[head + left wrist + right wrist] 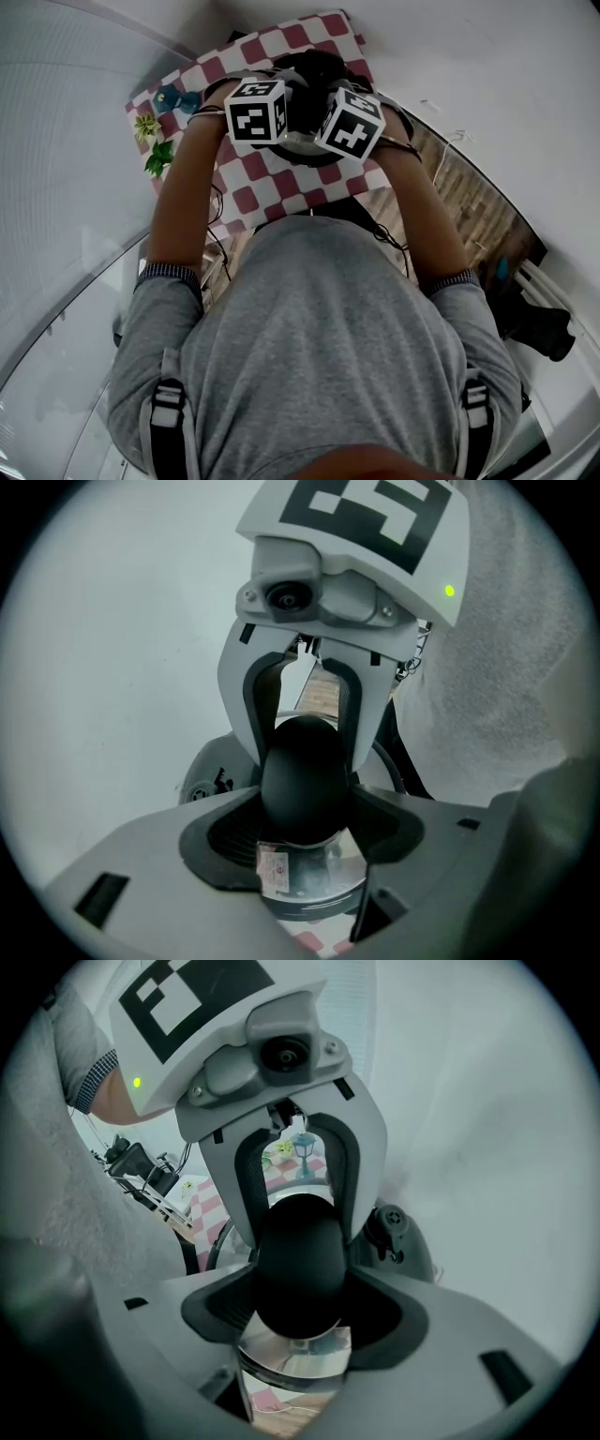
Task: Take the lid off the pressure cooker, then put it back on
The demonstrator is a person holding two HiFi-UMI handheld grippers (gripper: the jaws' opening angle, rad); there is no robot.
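The pressure cooker (302, 142) stands near the middle of a desk covered with a red-and-white checked cloth (251, 202), directly below both grippers. In the head view the two marker cubes, left (255, 111) and right (352, 122), sit close together above the cooker and hide most of it. The left gripper (302, 841) points steeply down, and its jaws are closed on the black lid knob (305, 780), with a dark pad against each side of the knob. The right gripper (300, 1321) meets the same knob (298, 1269) from the opposite side. Its jaws stand at a wide setting, filled by the knob and bearing on it. In each gripper view the white fingers of the other gripper straddle the far side of the knob. Below the knob lies the polished metal lid (319, 883), which carries a small sticker (273, 869). Checked cloth shows under the edge of the lid. No view shows whether the lid is seated on the pot. Small potted plants (155, 150) and a blue ornament (174, 97) stand at the left end of the desk, well apart from the cooker. Wood flooring (459, 206) shows to the right of the desk.
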